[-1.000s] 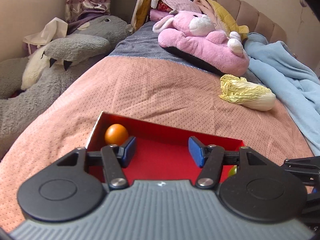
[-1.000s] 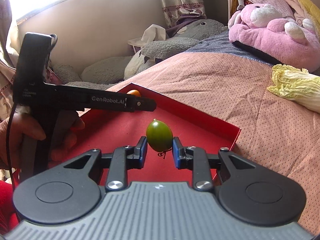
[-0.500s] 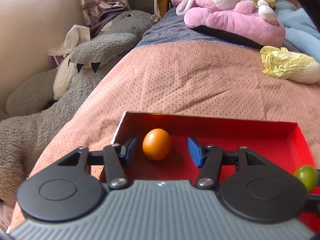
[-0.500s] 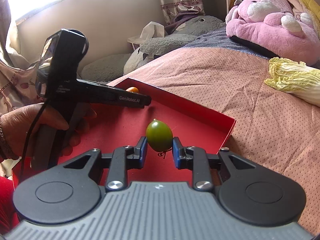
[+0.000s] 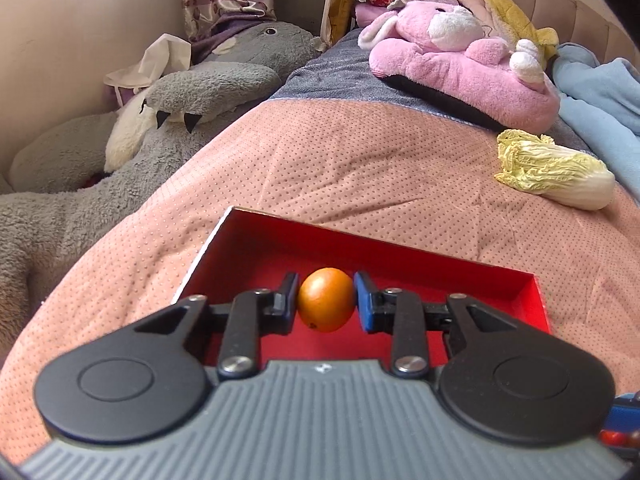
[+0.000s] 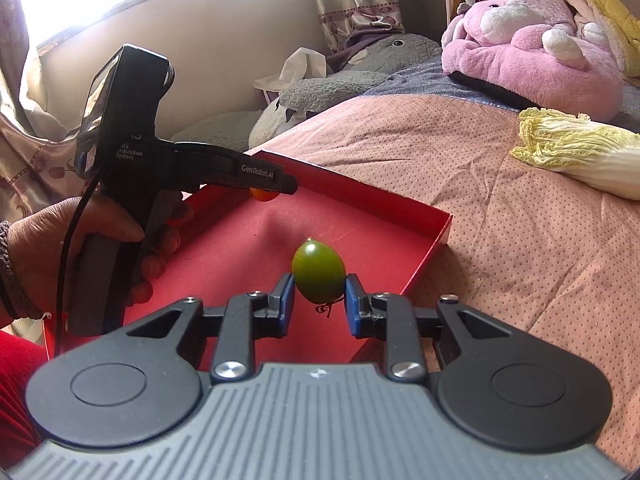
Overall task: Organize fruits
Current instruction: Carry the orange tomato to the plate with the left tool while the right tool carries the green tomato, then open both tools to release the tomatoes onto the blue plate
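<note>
On the pink bed (image 5: 320, 168), your left tool (image 5: 326, 300), just closing, clamps the orange fruit (image 5: 326, 299) in the red tray (image 5: 440, 264); your right tool (image 6: 320, 298) clamps the green fruit (image 6: 318, 276); neither is placed yet.

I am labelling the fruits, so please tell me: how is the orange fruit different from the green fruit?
1. Colour: the orange fruit is deep orange; the green fruit is olive green.
2. Shape: the orange fruit looks rounded, while the green fruit has a small pointed tip on top.
3. Holder: the left tongs pinch the orange fruit; the right tongs pinch the green fruit.

Both are small, smooth, and over the red tray.
</note>
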